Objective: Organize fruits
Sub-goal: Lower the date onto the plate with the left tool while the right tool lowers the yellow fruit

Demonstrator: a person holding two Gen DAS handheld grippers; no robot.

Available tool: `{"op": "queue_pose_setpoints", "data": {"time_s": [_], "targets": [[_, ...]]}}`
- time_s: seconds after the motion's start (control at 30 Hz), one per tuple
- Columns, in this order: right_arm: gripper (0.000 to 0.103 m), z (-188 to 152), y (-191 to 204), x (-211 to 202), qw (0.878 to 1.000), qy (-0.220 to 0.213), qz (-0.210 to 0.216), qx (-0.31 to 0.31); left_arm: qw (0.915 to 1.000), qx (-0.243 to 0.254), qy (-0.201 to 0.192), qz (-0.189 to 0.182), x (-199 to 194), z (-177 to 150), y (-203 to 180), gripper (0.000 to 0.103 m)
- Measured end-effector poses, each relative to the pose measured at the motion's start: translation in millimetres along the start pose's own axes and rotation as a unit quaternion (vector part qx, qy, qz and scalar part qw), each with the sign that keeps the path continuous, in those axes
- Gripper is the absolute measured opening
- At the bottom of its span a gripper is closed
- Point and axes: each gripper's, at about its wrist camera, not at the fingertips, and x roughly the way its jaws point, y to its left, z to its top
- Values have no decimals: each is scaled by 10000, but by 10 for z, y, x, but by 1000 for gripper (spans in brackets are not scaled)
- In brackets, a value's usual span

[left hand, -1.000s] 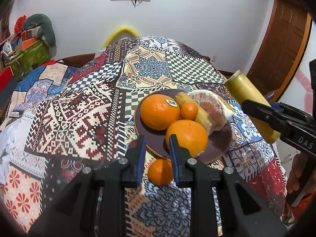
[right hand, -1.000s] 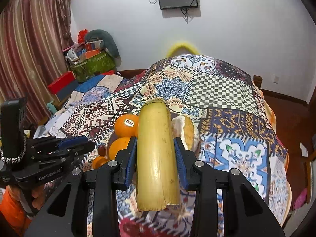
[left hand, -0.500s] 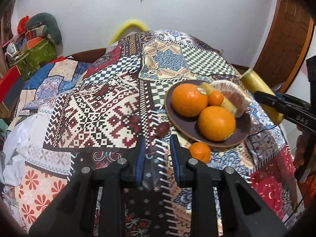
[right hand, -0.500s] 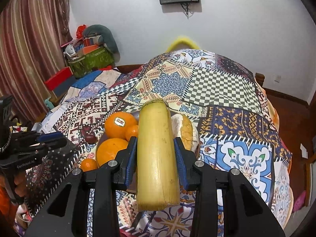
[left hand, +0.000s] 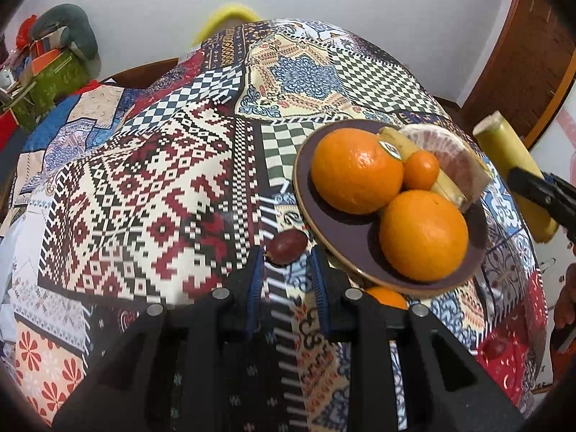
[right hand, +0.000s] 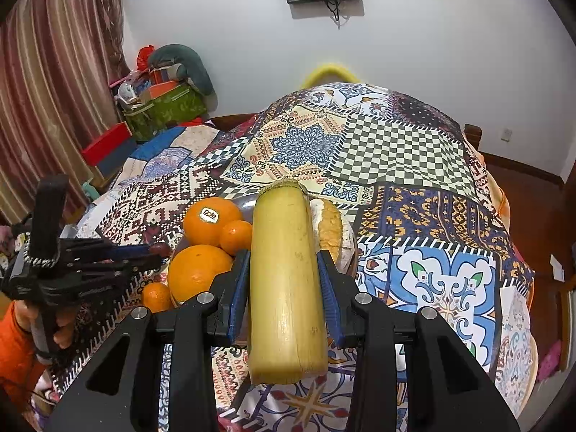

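A dark brown plate [left hand: 345, 237] holds two large oranges [left hand: 354, 171], a small mandarin [left hand: 420, 170], a yellow cane piece and a peeled pomelo [left hand: 446, 156]. A dark red grape [left hand: 288, 242] lies on the cloth left of the plate, just ahead of my open, empty left gripper [left hand: 286, 264]. A second mandarin [left hand: 387, 297] lies on the cloth under the plate's near rim. My right gripper [right hand: 284, 264] is shut on a thick yellow sugarcane piece [right hand: 284, 280], held above the plate's right side [right hand: 354, 252]. It also shows in the left wrist view [left hand: 514, 169].
The patchwork tablecloth [left hand: 162, 187] covers the whole table. Another dark grape [left hand: 495, 348] lies near the cloth's right edge. Boxes and bags [right hand: 162, 104] are piled by the far wall, with a curtain [right hand: 54, 90] on the left and a wooden door [left hand: 532, 64] on the right.
My left gripper has moved left from the loose mandarin to the dark grape, then closer to it. My right gripper has kept its hold on the sugarcane, drifting slightly.
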Motion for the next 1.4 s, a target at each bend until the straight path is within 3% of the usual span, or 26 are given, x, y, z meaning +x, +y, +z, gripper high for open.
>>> {"op": "queue_pose_setpoints", "data": {"time_s": [0.33, 0.43, 0.73, 1.07, 1.4], "targets": [[34, -20, 28, 147, 9999, 119, 94, -53, 9998, 105, -36, 176, 100, 46, -15, 26], [34, -7, 49, 161, 9998, 126, 97, -84, 9996, 169, -101, 202, 87, 53, -34, 17], [34, 105, 59, 189, 9999, 73, 100, -86, 9986, 380, -269, 266, -34, 32, -43, 17], [33, 238, 96, 260, 9997, -23, -113, -202, 9967, 541, -588, -144, -291, 99, -282, 17], [29, 233, 26, 411, 9987, 186, -311, -360, 9980, 461, -340, -255, -48, 127, -370, 17]]}}
